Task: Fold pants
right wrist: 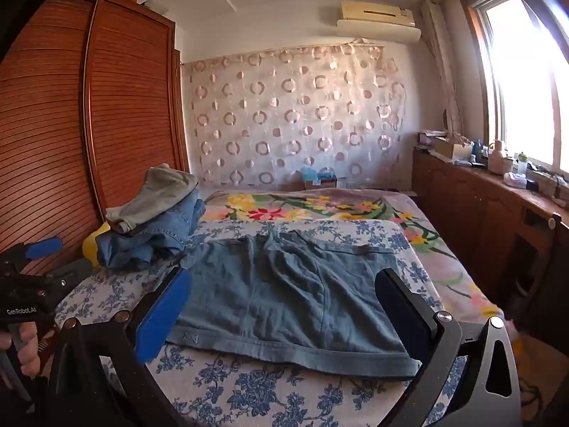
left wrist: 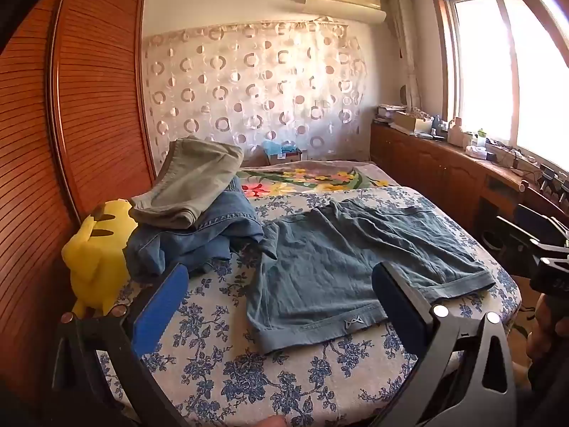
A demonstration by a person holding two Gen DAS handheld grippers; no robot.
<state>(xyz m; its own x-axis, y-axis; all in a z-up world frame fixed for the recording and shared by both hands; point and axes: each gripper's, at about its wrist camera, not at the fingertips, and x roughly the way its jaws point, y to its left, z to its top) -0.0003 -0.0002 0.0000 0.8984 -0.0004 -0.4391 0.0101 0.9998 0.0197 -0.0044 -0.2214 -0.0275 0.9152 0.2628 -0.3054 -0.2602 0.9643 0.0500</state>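
Observation:
Teal-blue pants (left wrist: 352, 263) lie spread flat on the blue-flowered bed cover (left wrist: 249, 370), leg hems toward me. They also show in the right wrist view (right wrist: 284, 295). My left gripper (left wrist: 277, 302) is open and empty, held above the near hem on the pants' left part. My right gripper (right wrist: 281, 309) is open and empty, held above the near hem on the pants' right part. The right gripper's body shows at the right edge of the left wrist view (left wrist: 544, 249). The left one shows at the left edge of the right wrist view (right wrist: 32, 284).
A pile of other clothes, grey pants (left wrist: 192, 181) on blue jeans (left wrist: 199, 238), sits at the bed's left beside a yellow plush toy (left wrist: 99, 249). A wooden wardrobe (left wrist: 71, 106) stands to the left. A cluttered wooden cabinet (left wrist: 444, 156) runs under the window at the right.

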